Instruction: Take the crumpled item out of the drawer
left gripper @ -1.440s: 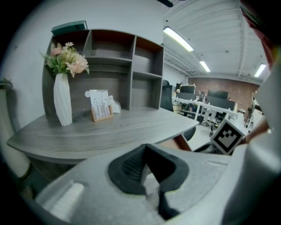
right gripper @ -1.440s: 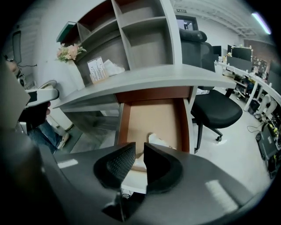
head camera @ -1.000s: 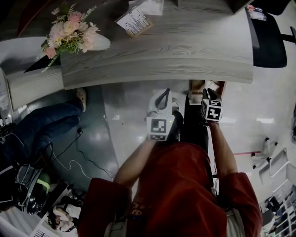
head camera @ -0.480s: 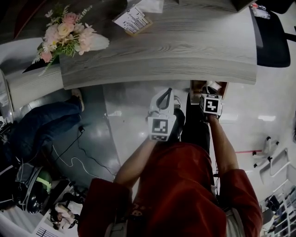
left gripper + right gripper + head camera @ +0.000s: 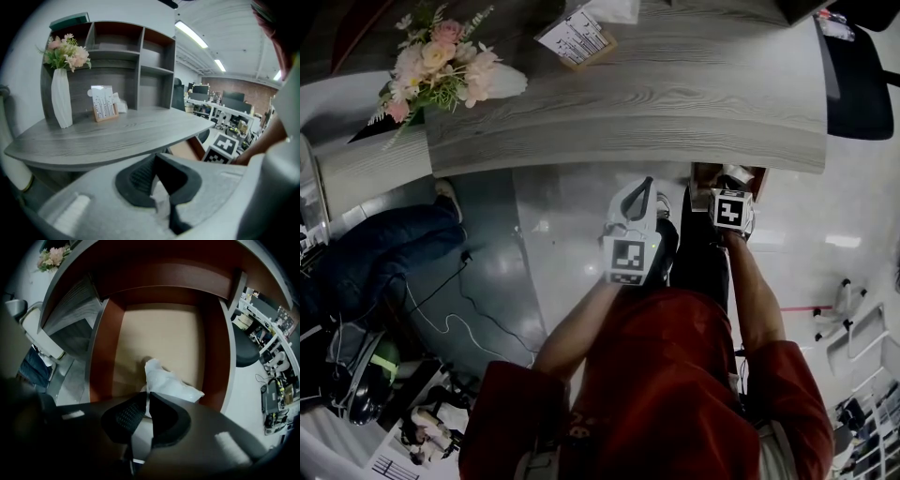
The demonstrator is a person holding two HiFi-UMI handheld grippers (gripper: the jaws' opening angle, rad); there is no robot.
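The right gripper (image 5: 146, 395) is pinching the crumpled item (image 5: 172, 386) (white) inside the drawer (image 5: 107, 348), mid-frame. The left gripper (image 5: 153, 158) is sitting closed, empty.

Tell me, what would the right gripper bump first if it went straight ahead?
The crumpled white item in the drawer. It sits right at the tips of the right gripper, whose nearly shut jaws seem to pinch its edge.
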